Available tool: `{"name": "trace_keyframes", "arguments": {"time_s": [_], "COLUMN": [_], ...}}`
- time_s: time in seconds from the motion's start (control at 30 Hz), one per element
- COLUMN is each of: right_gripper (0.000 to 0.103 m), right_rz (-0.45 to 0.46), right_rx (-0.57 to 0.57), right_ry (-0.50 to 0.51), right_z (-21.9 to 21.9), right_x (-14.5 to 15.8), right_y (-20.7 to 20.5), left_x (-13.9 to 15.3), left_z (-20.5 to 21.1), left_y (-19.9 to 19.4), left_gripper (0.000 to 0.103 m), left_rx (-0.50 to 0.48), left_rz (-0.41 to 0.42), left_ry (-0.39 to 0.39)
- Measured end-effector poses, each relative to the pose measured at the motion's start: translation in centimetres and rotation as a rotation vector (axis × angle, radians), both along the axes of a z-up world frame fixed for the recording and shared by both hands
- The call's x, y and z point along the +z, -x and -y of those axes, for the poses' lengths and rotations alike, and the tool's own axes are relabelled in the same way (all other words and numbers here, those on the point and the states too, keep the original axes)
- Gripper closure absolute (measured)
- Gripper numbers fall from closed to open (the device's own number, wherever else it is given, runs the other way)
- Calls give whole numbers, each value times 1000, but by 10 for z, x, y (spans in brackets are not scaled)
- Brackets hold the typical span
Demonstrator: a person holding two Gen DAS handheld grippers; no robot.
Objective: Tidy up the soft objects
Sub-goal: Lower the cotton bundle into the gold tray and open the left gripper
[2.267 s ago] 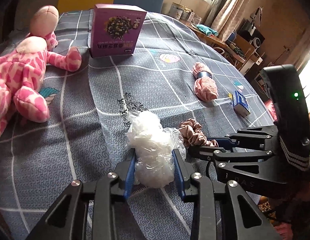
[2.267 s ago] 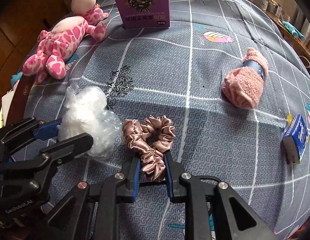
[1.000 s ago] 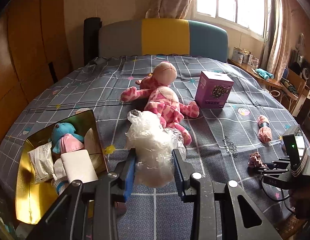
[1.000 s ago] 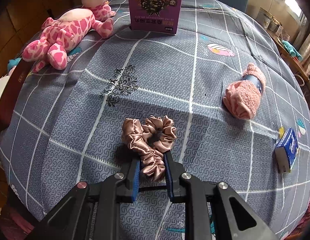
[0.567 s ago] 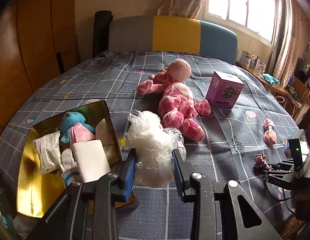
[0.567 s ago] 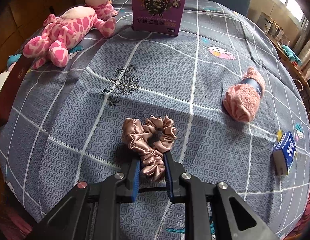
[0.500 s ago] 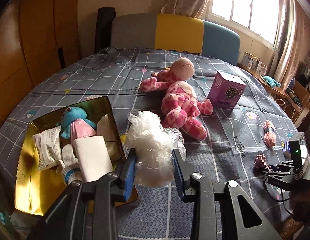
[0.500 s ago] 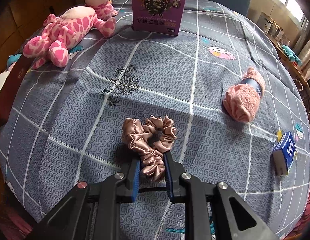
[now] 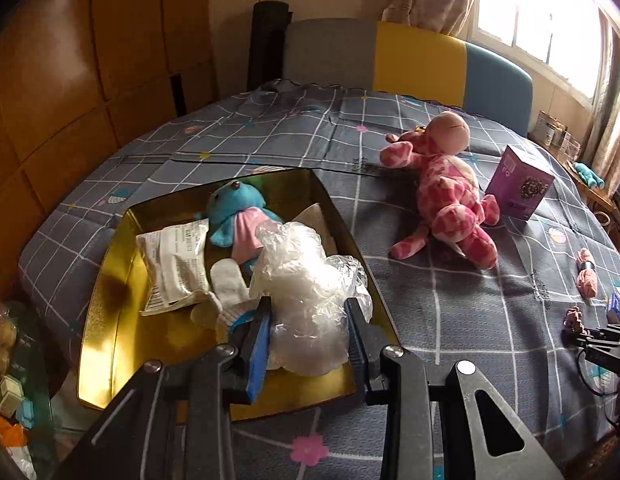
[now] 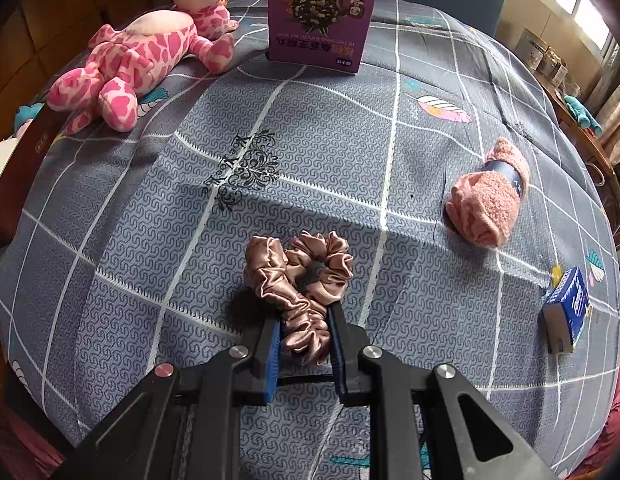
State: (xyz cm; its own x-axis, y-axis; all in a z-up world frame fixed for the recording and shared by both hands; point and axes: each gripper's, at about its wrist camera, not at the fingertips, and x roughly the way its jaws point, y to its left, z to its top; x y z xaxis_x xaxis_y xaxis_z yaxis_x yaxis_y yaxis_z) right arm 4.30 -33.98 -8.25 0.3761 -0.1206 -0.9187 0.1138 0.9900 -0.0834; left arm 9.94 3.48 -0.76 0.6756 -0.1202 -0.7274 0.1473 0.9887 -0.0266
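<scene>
My left gripper (image 9: 308, 322) is shut on a crumpled clear plastic bag (image 9: 306, 296) and holds it over the near right part of a gold tray (image 9: 110, 312). The tray holds a blue plush (image 9: 234, 216), a white packet (image 9: 174, 264) and white socks (image 9: 228, 292). My right gripper (image 10: 304, 336) is shut on a pink satin scrunchie (image 10: 298, 280) lying on the grey checked cloth; it shows small at the right edge of the left wrist view (image 9: 573, 318). A pink giraffe plush (image 9: 449, 196) (image 10: 138, 64) and a rolled pink towel (image 10: 485, 208) lie on the cloth.
A purple box (image 10: 319, 18) (image 9: 519, 186) stands behind the giraffe. A small blue packet (image 10: 567, 314) lies at the right. The bed's headboard (image 9: 409, 62) is at the back, wooden panels on the left, clutter on the floor at lower left.
My left gripper has carried the plastic bag leftward from beside the scrunchie until it hangs over the gold tray. My right gripper stays shut on the scrunchie, barely moved.
</scene>
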Motion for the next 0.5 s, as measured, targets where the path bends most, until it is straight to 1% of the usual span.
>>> {"name": "trace_keyframes", "arguments": {"time_s": [0.27, 0.4, 0.5], "right_gripper": [83, 83, 83], "right_rz": [1, 1, 1], "right_rx": [-1, -1, -2], "right_ry": [0, 0, -1], "right_z": [0, 0, 1], "right_x": [1, 1, 1], "right_y": [0, 0, 0], "left_x": [-9, -13, -16], "left_z": [-33, -55, -77], "left_y": [0, -7, -16], "left_gripper": [68, 68, 68], "left_rx": [69, 113, 152], "left_rz": [-11, -28, -53], "left_ry": [-28, -20, 14]}}
